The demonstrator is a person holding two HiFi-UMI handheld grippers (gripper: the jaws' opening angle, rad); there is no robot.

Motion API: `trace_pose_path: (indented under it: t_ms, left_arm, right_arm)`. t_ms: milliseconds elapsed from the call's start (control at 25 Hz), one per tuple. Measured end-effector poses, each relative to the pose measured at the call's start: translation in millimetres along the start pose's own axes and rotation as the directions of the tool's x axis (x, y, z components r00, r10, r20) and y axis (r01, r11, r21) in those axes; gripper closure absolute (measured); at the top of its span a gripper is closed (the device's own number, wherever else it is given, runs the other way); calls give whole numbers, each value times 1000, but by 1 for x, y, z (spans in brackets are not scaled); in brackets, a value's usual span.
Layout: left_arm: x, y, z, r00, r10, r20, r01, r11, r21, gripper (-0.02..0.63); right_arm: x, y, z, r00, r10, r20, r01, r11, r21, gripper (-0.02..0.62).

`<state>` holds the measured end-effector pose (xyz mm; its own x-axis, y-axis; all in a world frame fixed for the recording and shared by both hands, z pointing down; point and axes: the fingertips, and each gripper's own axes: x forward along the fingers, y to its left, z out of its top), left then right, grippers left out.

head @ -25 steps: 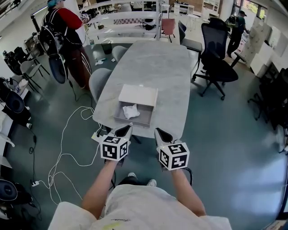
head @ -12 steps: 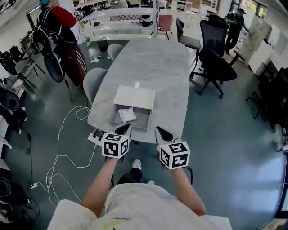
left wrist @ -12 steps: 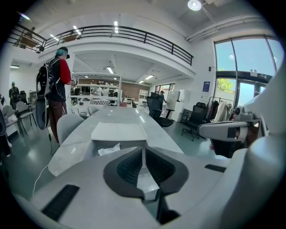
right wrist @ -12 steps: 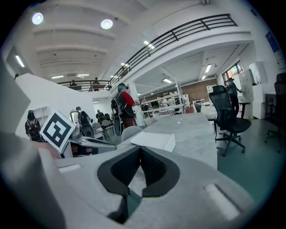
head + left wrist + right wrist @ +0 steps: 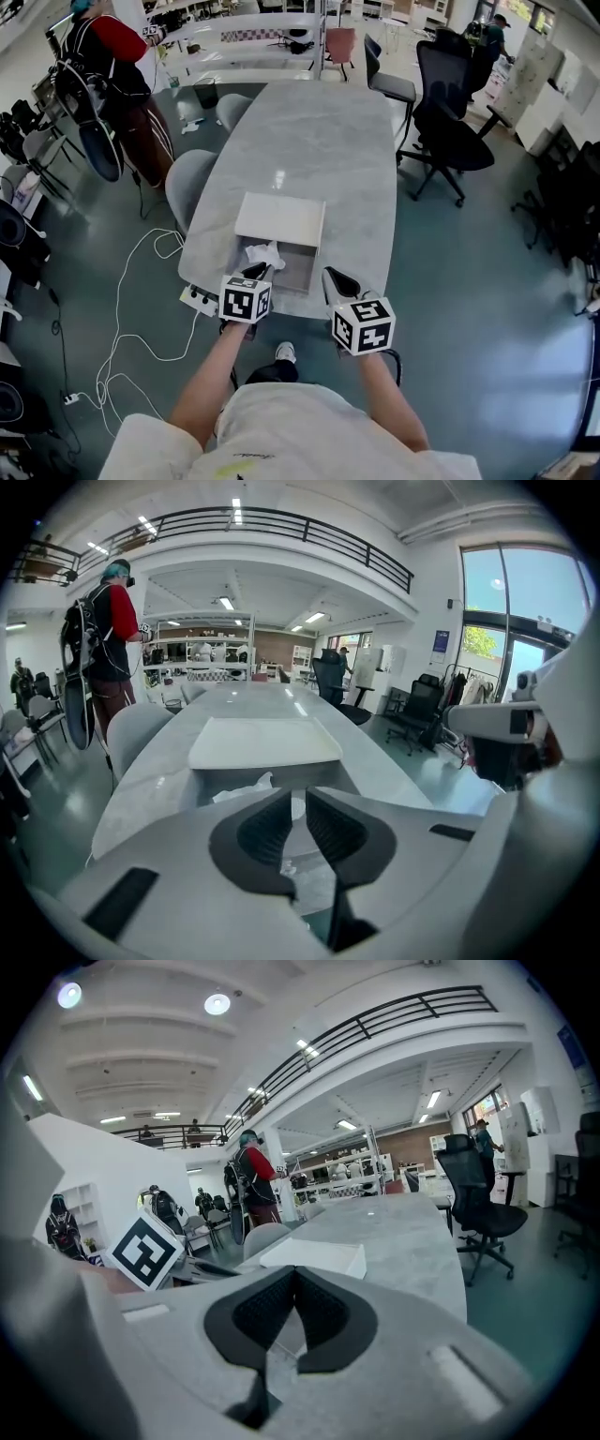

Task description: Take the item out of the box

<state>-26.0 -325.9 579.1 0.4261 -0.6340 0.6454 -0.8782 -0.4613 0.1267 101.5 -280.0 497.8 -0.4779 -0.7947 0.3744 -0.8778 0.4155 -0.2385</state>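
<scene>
The task was barely begun: the box sat open at the near end of the grey desk, its white lid folded back on the far side, and the crumpled white item lay inside it, toward the left part of the compartment. Whether that item was paper, cloth or thin plastic could not be told. The left gripper hovered at the near edge of the box, pointed at the item and close to it but apart from it. In the left gripper view its jaws stood only a sliver apart with nothing between them, and the item showed just beyond the tips. The right gripper hung beside the box's near right corner, above the desk edge; in the right gripper view its jaw tips met and held nothing. So opening the box looked finished, while everything else remained. Judging from this, the left gripper would have to spread wider, reach down into the box, close on the item and lift it clear.
</scene>
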Motion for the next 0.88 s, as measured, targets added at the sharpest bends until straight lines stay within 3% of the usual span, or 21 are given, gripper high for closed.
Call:
trace_pose_path:
  t_ms: [600, 880]
  left_arm:
    - [69, 29, -6, 987, -47, -155, 51, 998, 27, 578]
    - [81, 36, -13, 974, -49, -222, 61, 997, 48, 538]
  right_arm:
    - [41, -33, 8, 998, -61, -25, 62, 998, 28, 591]
    - [50, -38, 12, 996, -80, -32, 81, 996, 42, 591]
